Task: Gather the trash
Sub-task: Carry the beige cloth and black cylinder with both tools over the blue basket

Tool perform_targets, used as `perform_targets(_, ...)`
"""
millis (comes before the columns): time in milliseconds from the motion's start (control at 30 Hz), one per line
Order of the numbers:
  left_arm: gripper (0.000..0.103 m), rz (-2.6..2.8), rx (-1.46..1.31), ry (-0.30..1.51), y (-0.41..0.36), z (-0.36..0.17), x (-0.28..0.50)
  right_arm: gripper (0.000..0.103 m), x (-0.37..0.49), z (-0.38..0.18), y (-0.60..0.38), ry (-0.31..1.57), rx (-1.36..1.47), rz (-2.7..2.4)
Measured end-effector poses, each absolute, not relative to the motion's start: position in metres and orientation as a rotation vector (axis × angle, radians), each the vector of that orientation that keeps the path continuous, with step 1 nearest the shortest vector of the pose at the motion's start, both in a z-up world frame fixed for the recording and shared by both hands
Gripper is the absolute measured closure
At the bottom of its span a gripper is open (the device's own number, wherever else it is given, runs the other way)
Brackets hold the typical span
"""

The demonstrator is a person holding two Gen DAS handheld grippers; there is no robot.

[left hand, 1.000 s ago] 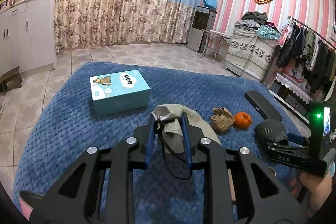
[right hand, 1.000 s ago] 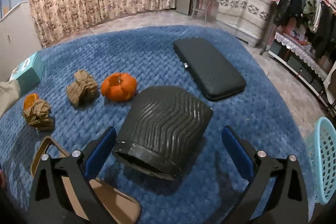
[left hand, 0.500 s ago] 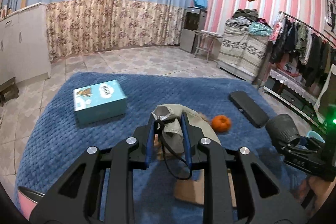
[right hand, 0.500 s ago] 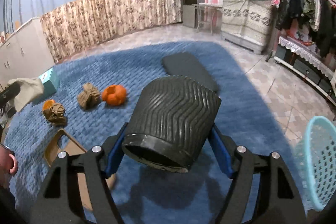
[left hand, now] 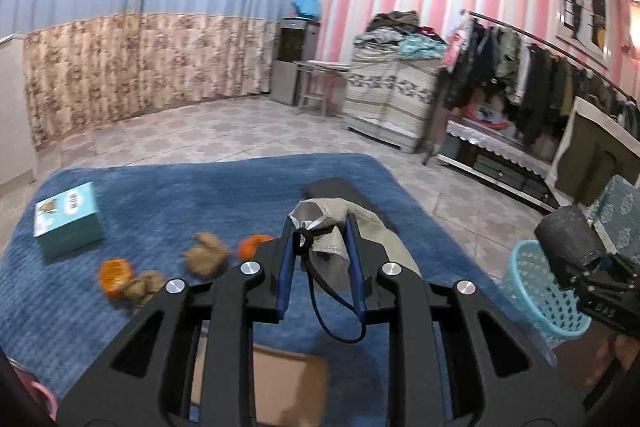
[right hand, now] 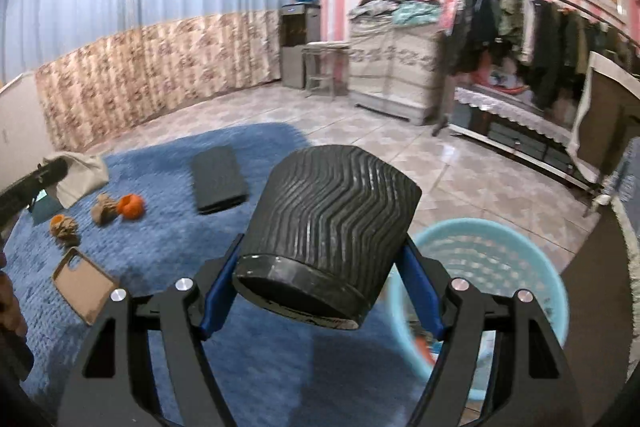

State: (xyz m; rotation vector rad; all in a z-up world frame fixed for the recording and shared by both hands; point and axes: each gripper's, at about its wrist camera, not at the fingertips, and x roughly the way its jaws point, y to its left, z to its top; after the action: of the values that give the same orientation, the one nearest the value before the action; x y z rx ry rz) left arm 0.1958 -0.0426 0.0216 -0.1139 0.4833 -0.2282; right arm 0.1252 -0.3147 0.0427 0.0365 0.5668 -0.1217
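My left claw (left hand: 320, 259) is gripping a beige cloth (left hand: 362, 223), possibly a cap | my right claw (right hand: 320, 291) is clasping the ribbed black pot (right hand: 328, 227), frame centre | blue basket (right hand: 500, 267) is sitting lower right

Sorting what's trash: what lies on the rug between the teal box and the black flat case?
In the left wrist view: two orange peels and two crumpled brown paper wads.
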Motion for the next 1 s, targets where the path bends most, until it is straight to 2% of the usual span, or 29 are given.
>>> perform_targets(567,0.081,-0.506,-0.041,0.500,-0.201,0.016,0.180,0.030,0.066,0.043,-0.442,0.530,0.125,-0.343)
perform_targets(1000,0.080,-0.632,0.054,0.514,-0.294,-0.002,0.178,0.030,0.053,0.021,-0.487,0.547,0.158,-0.436)
